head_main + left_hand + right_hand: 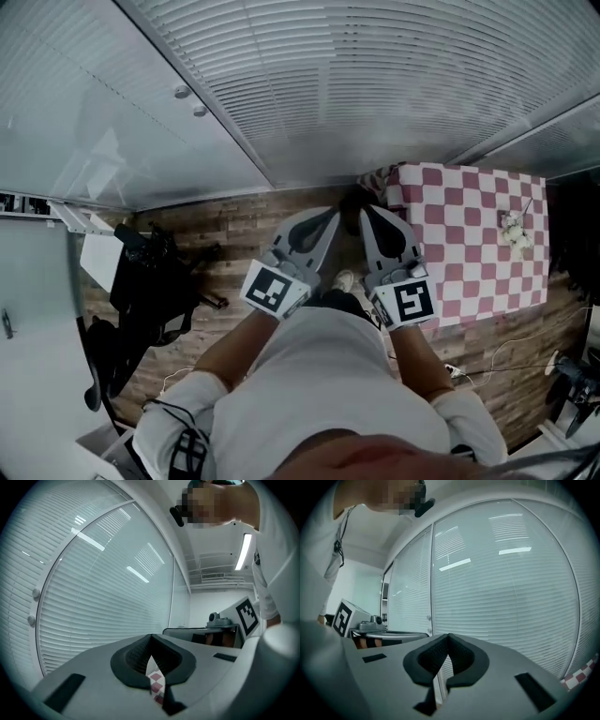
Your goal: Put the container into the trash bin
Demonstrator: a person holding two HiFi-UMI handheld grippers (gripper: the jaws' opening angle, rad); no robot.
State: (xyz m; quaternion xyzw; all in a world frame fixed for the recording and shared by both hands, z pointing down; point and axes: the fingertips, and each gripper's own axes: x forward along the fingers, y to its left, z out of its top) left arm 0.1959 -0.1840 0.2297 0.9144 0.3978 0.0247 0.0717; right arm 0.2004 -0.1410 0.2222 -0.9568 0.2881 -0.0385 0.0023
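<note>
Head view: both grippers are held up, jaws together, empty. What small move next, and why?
Probably lower both toward the checked table: the left gripper and right gripper point level at the blinds, with nothing to grasp before them.

Your left gripper [328, 217] and right gripper [368, 216] are pale grey, and each cube bears a black-and-white square marker [274, 289]. Their pads [133, 657] are black with a fine ribbed texture. The counter [469, 234] is covered in dull red and white checks, and a small whitish object [514, 232] lies on it. The floor [234, 234] is brown wood planking. The blinds [375, 84] are white horizontal slats. Your shirt [328, 375] is white. The gear [150, 281] at the left is black.
</note>
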